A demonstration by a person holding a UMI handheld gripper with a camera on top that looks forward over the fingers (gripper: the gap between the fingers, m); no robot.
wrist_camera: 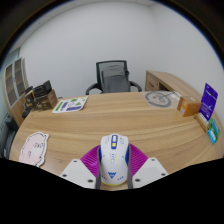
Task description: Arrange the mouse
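- Gripper view, lower centre of the frame: the white computer mouse with blue-purple trim and a scroll wheel lies between the two fingers of the gripper, resting on or just above the light wooden tabletop; which of the two cannot be told
- Key relation: the mouse's long axis runs straight ahead along the fingers, scroll-wheel end pointing away toward the far edge of the table; its rear end lies nearest the gripper body
- Gripper state: the magenta pads flank both sides of the mouse with no visible gap, so the fingers appear clenched on its flanks, grasping it
- Judgement: the mouse is already captured and aligned, so the coming move depends only on choosing where to set it down on the bare wood ahead
- Upper centre of the frame: a black mesh office chair stands beyond the far table edge
- Left of the frame: a printed booklet and a pale cartoon-printed sheet lie on the table, well apart from the mouse
- Right of the frame: a purple upright card stands near a round grey coiled object, both well apart from the gripper
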